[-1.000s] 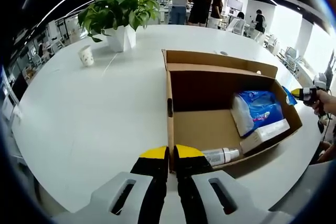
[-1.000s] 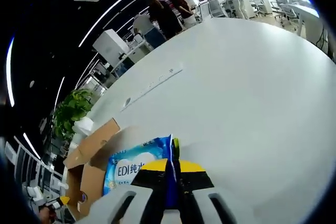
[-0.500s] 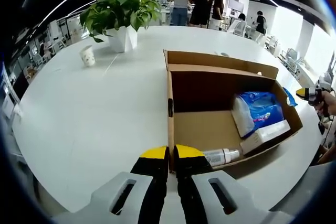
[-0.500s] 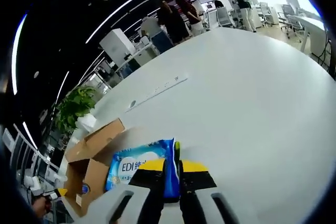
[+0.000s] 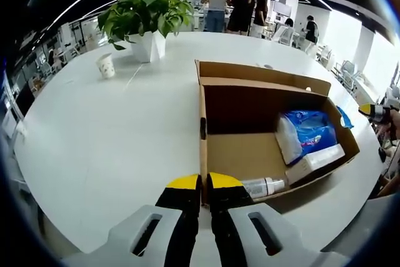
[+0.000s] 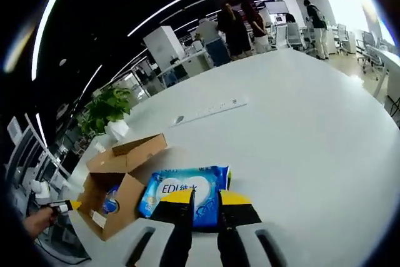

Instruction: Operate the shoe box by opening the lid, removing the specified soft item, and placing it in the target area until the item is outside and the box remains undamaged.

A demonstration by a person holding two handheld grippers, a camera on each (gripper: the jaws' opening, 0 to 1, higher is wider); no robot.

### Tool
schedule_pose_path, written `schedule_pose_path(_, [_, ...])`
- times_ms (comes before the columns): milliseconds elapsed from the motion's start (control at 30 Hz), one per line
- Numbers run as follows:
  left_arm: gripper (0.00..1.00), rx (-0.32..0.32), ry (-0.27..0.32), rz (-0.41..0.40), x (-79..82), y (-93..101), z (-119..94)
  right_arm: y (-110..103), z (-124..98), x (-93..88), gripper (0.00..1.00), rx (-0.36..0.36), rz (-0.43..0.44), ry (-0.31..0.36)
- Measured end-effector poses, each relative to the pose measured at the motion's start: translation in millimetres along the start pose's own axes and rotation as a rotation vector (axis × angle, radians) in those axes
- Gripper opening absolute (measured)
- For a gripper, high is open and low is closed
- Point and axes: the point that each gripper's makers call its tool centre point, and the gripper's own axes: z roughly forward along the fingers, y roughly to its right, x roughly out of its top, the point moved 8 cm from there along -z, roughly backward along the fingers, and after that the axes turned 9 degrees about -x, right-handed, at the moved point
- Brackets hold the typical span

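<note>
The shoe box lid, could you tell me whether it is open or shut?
Open: the shoe box shows its inside, with a blue pack and a bottle lying within.

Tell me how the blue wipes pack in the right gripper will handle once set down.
The wipes pack looks like a soft film pouch, so probably floppy and light. Its flat shape should lie still on the table, unlikely to roll.

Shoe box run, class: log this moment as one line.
shoe box: open | left gripper: shut on box wall | right gripper: shut on blue wipes pack, outside box, over table
</note>
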Motion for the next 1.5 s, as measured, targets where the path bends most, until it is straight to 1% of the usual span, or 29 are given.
schedule_pose_path(233, [0.02, -0.001, 0.003, 0.002, 0.3, -1.0, 1, -22, -12, 5.9, 0.11, 0.080, -0.159, 0.014])
schedule_pose_path(333, [0.02, -0.002, 0.003, -0.001, 0.5, -1.2, 1, -34, -16, 7.4, 0.12, 0.117, -0.256, 0.009])
schedule_pose_path(367, [0.02, -0.003, 0.003, -0.003, 0.6, -1.3, 1, -36, -16, 7.5, 0.12, 0.121, -0.265, 0.008])
schedule_pose_path(467, [0.02, -0.004, 0.005, -0.005, 0.5, -1.0, 1, -47, -21, 10.4, 0.13, 0.148, -0.342, 0.011])
schedule_pose_path(600, [0.02, -0.006, 0.008, -0.012, 0.5, -1.3, 1, -59, -25, 15.5, 0.13, 0.170, -0.409, 0.019])
schedule_pose_path(767, [0.02, -0.007, 0.009, -0.017, 0.7, -1.5, 1, -73, -26, 19.5, 0.14, 0.201, -0.505, 0.019])
schedule_pose_path(800, [0.02, -0.007, 0.010, -0.018, 0.7, -1.5, 1, -73, -25, 19.8, 0.14, 0.208, -0.523, 0.020])
schedule_pose_path(1033, [0.02, -0.005, 0.011, -0.020, 0.7, -0.9, 1, -91, -21, 19.5, 0.16, 0.249, -0.690, 0.018])
schedule_pose_path(1300, [0.02, -0.004, 0.011, -0.020, 0.6, -0.3, 2, -111, -13, 18.4, 0.18, 0.297, -0.800, 0.026])
schedule_pose_path(1333, [0.02, -0.004, 0.011, -0.020, 0.6, -0.2, 2, -113, -12, 17.4, 0.19, 0.304, -0.826, 0.028])
schedule_pose_path(1500, [0.02, -0.001, 0.013, -0.019, 0.3, 0.8, 1, -122, -6, 10.3, 0.22, 0.328, -0.899, 0.017])
